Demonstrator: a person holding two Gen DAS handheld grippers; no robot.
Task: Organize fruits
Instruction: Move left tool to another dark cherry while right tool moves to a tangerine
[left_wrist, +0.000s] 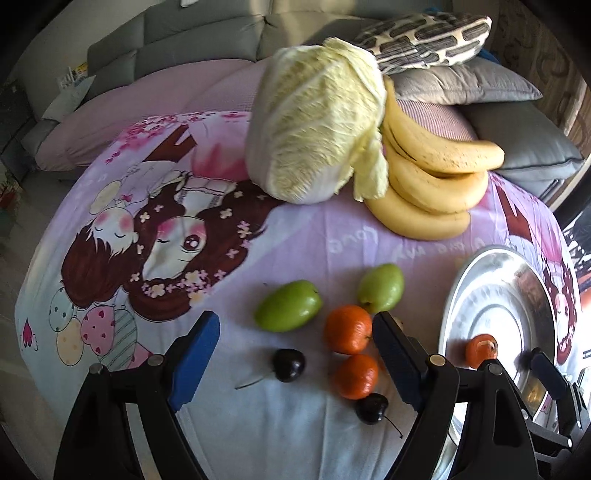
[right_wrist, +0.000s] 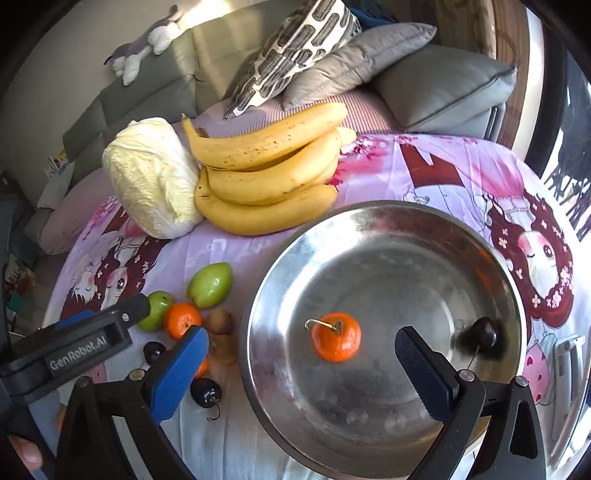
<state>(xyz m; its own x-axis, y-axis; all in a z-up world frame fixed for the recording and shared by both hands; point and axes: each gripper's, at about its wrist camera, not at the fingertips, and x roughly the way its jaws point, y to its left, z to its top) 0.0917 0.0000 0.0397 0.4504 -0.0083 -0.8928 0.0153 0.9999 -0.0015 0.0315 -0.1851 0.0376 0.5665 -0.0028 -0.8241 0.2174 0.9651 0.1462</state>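
L gripper (left_wrist: 295, 354): jaws wide apart, holding nothing, hovering low over the cartoon-print cloth (left_wrist: 303, 236). Between its blue pads sit a dark cherry (left_wrist: 289, 364) and two tangerines (left_wrist: 348, 329), one just behind the other, the nearer one (left_wrist: 357, 376) close to the R pad. A second cherry (left_wrist: 371, 408) lies nearest the camera, by that same pad's base. Just past the fingertips: two green fruits, one (left_wrist: 288, 305) centre, one (left_wrist: 380, 288) to the R, near the far tangerine.

R gripper (right_wrist: 299, 354): jaws also wide apart, empty, over the steel basin (right_wrist: 369, 236). In the basin a stemmed tangerine (right_wrist: 335, 341) rests between the pads w/o touching either; a dark cherry (right_wrist: 484, 332), blurred, lies by the R-side wall, just beyond the R pad. Outside the basin's L rim, a brown kiwi (right_wrist: 220, 321) & another brownish fruit below it, partly hidden by the L pad.

Farther back: banana bunch (right_wrist: 269, 173) lying on the cloth, touching a napa cabbage (right_wrist: 155, 177) on its L. Behind: grey sofa w/ cushions (right_wrist: 354, 62) and a plush toy (right_wrist: 147, 40) on its backrest.
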